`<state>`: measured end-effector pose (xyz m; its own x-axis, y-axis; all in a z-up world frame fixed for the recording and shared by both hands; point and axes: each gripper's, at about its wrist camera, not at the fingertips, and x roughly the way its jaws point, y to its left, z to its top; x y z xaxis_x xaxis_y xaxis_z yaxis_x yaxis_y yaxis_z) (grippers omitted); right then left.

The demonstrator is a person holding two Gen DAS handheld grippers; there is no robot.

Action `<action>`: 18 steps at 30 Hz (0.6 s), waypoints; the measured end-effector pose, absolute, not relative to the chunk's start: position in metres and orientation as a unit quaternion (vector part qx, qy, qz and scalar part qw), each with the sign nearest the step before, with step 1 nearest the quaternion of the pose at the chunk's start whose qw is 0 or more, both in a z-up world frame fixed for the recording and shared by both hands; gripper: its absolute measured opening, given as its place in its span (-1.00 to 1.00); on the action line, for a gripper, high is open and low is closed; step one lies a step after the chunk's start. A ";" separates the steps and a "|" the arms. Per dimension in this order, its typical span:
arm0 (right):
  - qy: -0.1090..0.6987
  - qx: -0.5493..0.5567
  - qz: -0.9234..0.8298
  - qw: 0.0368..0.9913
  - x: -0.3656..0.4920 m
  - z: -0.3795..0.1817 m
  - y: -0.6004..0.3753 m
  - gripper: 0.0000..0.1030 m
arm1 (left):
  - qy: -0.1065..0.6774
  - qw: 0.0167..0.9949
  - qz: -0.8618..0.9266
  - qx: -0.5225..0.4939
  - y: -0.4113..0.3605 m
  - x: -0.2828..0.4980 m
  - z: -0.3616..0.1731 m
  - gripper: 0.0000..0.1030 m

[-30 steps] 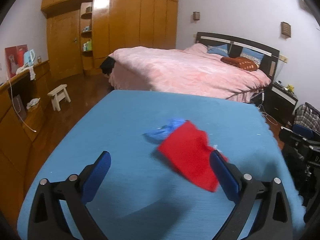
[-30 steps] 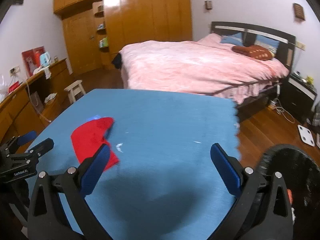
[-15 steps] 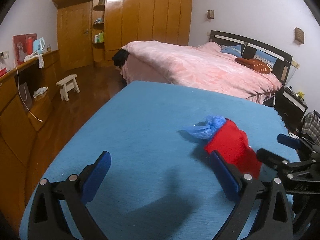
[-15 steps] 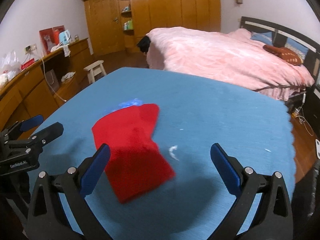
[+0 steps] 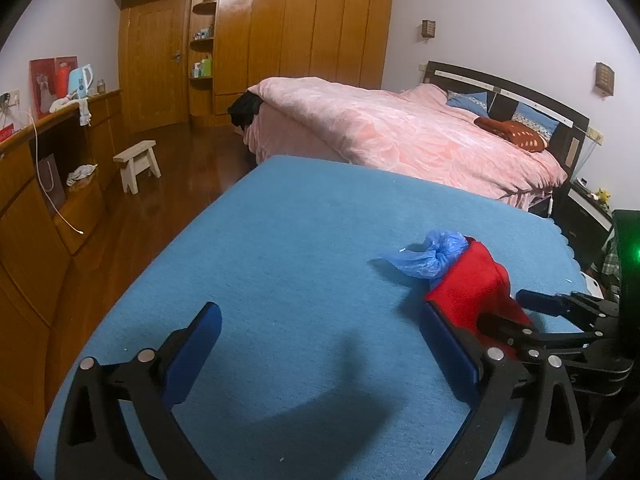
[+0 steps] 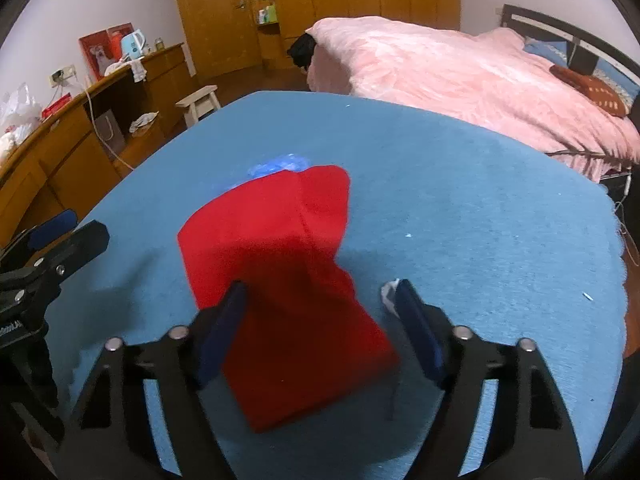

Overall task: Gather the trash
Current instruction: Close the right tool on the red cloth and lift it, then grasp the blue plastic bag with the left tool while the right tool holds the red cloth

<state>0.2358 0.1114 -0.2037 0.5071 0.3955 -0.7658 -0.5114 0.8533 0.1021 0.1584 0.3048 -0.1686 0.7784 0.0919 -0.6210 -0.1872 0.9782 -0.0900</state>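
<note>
A flat red piece point(image 6: 272, 248), cloth or bag, lies on the blue table cover point(image 6: 460, 208), and a crumpled blue plastic bag point(image 6: 280, 164) touches its far end. My right gripper point(image 6: 320, 312) hangs low over the near part of the red piece, its jaws closing with the piece between them. The left pad is at the piece's edge; the right pad stands clear, beside a small white scrap point(image 6: 387, 292). In the left wrist view the red piece point(image 5: 468, 288) and blue bag point(image 5: 428, 256) lie right of my left gripper point(image 5: 320, 340), which is open with nothing between its jaws.
A bed with a pink quilt point(image 5: 400, 132) stands beyond the table. On the left are a wooden desk unit point(image 5: 48, 184) and a small stool point(image 5: 138, 162). The table's scalloped right edge point(image 6: 618, 240) drops to the wooden floor. A few white specks point(image 6: 408, 236) dot the cover.
My right gripper has come down and forward over the red piece and its jaws have narrowed around it. My left gripper stays open; the right gripper now shows nearer in its view.
</note>
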 end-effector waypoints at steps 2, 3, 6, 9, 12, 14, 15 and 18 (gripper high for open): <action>0.425 -0.069 0.271 0.861 0.235 -0.204 0.114 -0.05 | 0.326 0.940 0.074 -0.073 0.305 0.159 -0.169 0.88; 0.426 -0.070 0.275 0.859 0.234 -0.204 0.115 -0.23 | 0.326 0.940 0.074 -0.073 0.304 0.159 -0.169 0.88; 0.428 -0.068 0.293 0.852 0.231 -0.204 0.117 -0.69 | 0.327 0.939 0.075 -0.072 0.303 0.160 -0.169 0.88; 0.425 -0.064 0.303 0.851 0.228 -0.202 0.115 -0.86 | 0.328 0.939 0.075 -0.068 0.301 0.161 -0.170 0.88; 0.422 -0.056 0.309 0.851 0.226 -0.199 0.110 -0.87 | 0.327 0.940 0.074 -0.063 0.299 0.161 -0.170 0.88; 0.417 -0.051 0.314 0.852 0.223 -0.195 0.106 -0.87 | 0.327 0.940 0.073 -0.063 0.297 0.161 -0.169 0.88; 0.413 -0.049 0.315 0.853 0.220 -0.192 0.103 -0.87 | 0.326 0.940 0.073 -0.063 0.295 0.161 -0.169 0.88; 0.404 -0.047 0.311 0.859 0.217 -0.185 0.094 -0.88 | 0.325 0.941 0.069 -0.063 0.292 0.162 -0.168 0.88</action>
